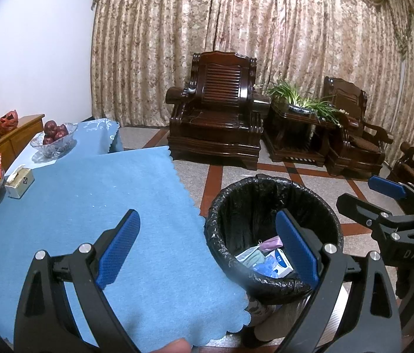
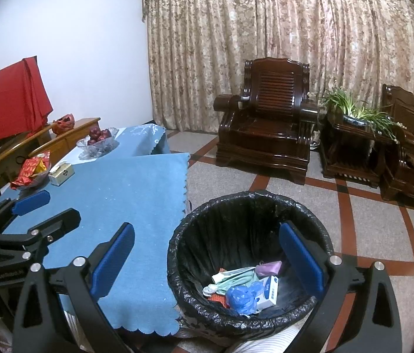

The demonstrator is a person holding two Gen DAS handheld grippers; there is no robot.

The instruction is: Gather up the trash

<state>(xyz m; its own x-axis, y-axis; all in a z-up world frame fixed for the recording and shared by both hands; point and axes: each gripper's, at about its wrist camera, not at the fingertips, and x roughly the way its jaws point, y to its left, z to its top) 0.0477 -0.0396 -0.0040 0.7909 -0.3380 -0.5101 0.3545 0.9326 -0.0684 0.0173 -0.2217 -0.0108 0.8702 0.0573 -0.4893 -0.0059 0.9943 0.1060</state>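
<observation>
Both tools are spread wide and carry nothing. The right tool hangs over the black-lined trash bin, where a blue bag, a small white box and wrappers already lie at the bottom. The left tool straddles the table's blue cloth corner and the bin rim. Nothing loose shows on the near cloth. What lies farther left, a tissue box and red packets in a dish, is nearer the left tool.
</observation>
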